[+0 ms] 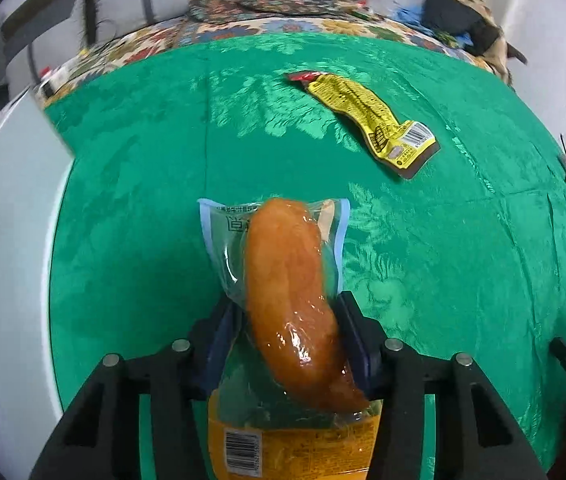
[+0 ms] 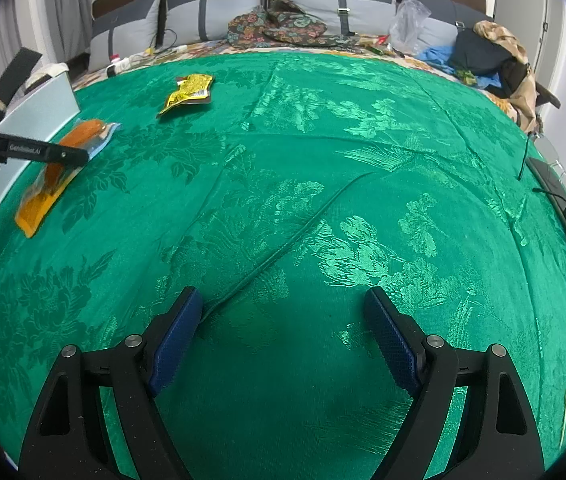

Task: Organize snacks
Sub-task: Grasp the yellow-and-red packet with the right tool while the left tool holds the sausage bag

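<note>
At the left edge of both views stands a pale grey-white box (image 1: 7,240), its wall rising beside the green cloth (image 2: 283,200) spread over the bed; it is probably where the snacks are meant to be gathered, though its inside is hidden.

Just right of it, in the lower middle of the left wrist view, the left claw (image 1: 289,344) is closed on a clear-and-orange sausage packet (image 1: 287,280). Its blue pads press the pouch from both sides around the sausage's thick middle, a sensible place to grip since the flat sealed edges would slip. In the right wrist view the packet hangs at the middle left, tilted, right beside the box wall, so the carry seems near its end.

Further right, in the upper middle of the left view, a yellow snack packet (image 1: 367,116) lies flat on the cloth, well apart from the box and untouched; it looks like the next item.

At the bottom of the right wrist view, the right claw (image 2: 283,332) hovers spread wide and empty over bare cloth, seemingly waiting its turn.
</note>
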{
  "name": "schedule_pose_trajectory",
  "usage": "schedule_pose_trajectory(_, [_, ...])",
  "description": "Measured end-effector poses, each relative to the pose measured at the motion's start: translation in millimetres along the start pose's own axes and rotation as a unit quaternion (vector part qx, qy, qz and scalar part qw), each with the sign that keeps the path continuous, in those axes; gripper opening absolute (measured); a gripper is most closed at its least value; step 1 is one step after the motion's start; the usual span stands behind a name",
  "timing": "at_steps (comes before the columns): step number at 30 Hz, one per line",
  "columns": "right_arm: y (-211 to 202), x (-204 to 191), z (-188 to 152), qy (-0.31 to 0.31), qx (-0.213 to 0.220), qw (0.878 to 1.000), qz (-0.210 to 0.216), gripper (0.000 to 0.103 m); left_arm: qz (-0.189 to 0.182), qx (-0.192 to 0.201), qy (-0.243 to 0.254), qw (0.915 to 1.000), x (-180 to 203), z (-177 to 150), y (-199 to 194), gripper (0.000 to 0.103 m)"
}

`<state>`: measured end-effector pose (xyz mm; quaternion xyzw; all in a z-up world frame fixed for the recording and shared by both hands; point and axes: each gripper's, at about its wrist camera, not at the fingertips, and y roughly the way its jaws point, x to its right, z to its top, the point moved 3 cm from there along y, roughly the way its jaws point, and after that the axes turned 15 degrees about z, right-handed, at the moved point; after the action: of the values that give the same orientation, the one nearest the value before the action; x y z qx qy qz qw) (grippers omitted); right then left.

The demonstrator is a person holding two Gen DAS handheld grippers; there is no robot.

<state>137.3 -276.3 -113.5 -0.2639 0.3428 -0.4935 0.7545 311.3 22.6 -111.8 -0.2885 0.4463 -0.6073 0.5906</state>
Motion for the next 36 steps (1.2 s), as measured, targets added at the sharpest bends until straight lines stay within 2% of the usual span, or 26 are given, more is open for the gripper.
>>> schedule_pose_trajectory(3, [0, 0, 0, 0.000, 0.000, 1.000, 0.000, 0.086, 0.015, 0.017, -0.008, 0.9997, 5, -14, -4, 0.057])
schedule_pose_trajectory(5, [0, 1, 0, 0.000, 0.000, 1.000, 0.000, 0.086, 0.037, 0.030, -0.014, 0.9988, 4, -20, -2, 0.069])
schedule_pose_trajectory(7, [0, 0, 0, 0.000, 0.000, 1.000, 0.000, 0.086, 0.031, 0.039, -0.043, 0.9978, -3, -23, 5, 0.076])
schedule_pose_trajectory(8, [0, 0, 0, 0.000, 0.000, 1.000, 0.000, 0.086, 0.036, 0.047, -0.042, 0.9974, -3, -24, 7, 0.080])
schedule_pose_trajectory(11, [-1, 1, 1, 0.001, 0.001, 1.000, 0.002, 0.086, 0.045, 0.060, -0.059, 0.9955, -6, -31, 10, 0.099])
schedule_pose_trajectory(15, [11, 1, 27, -0.001, -0.011, 1.000, 0.025, 0.085, 0.050, 0.057, -0.062, 0.9952, -6, -31, 13, 0.103])
schedule_pose_trajectory(20, [39, -12, 128, 0.000, 0.039, 0.997, 0.065, 0.085, 0.051, 0.061, -0.064, 0.9948, -6, -31, 14, 0.103])
schedule_pose_trajectory(24, [109, -32, 198, 0.005, -0.008, 0.996, 0.087, 0.085, 0.051, 0.062, -0.066, 0.9946, -6, -30, 14, 0.103])
schedule_pose_trajectory(30, [175, -57, 229, -0.011, -0.068, 0.996, 0.054, 0.085, 0.051, 0.062, -0.066, 0.9946, -6, -30, 15, 0.103])
schedule_pose_trajectory(36, [193, -58, 231, 0.004, -0.093, 0.995, 0.041, 0.085, 0.051, 0.062, -0.066, 0.9946, -6, -29, 15, 0.103])
